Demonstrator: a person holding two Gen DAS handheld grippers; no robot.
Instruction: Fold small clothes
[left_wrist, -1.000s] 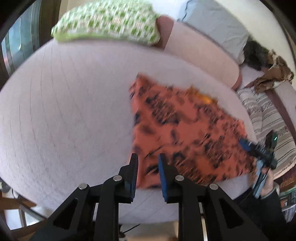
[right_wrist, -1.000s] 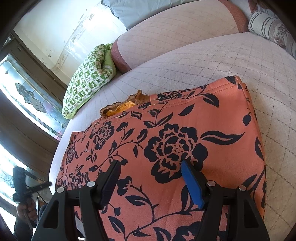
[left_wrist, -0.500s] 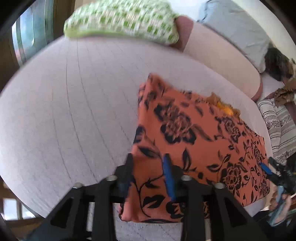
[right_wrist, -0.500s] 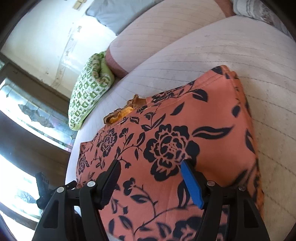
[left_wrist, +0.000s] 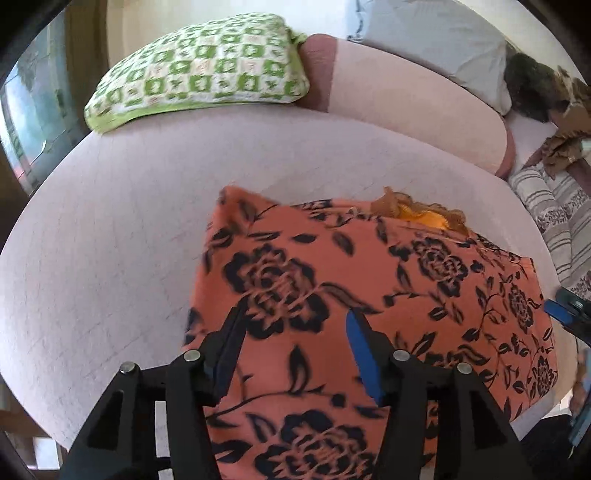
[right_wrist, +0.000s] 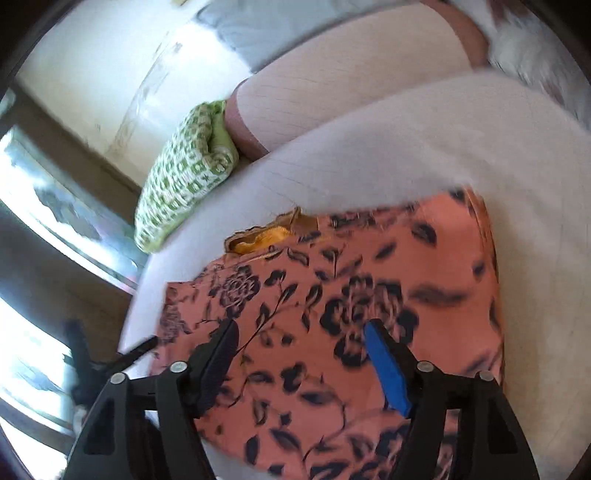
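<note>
I am looking down both tools at an orange garment with a black flower print (left_wrist: 369, 280), lying flat on a pale quilted bed cover (left_wrist: 110, 240) near its front edge. My left gripper (left_wrist: 293, 321) hangs over one end of it with its tongs apart, holding nothing. My right gripper (right_wrist: 299, 332) hangs over the other end, its tongs also spread and empty. I judge both are placed to take an edge for a fold. A yellow lining (left_wrist: 428, 218) peeks out at the far edge. The left view alone shows striped bedding (left_wrist: 546, 206) and the right tool's blue tip. The right view alone shows a bright window (right_wrist: 44, 236) beyond a green checked pillow (right_wrist: 184, 173).
</note>
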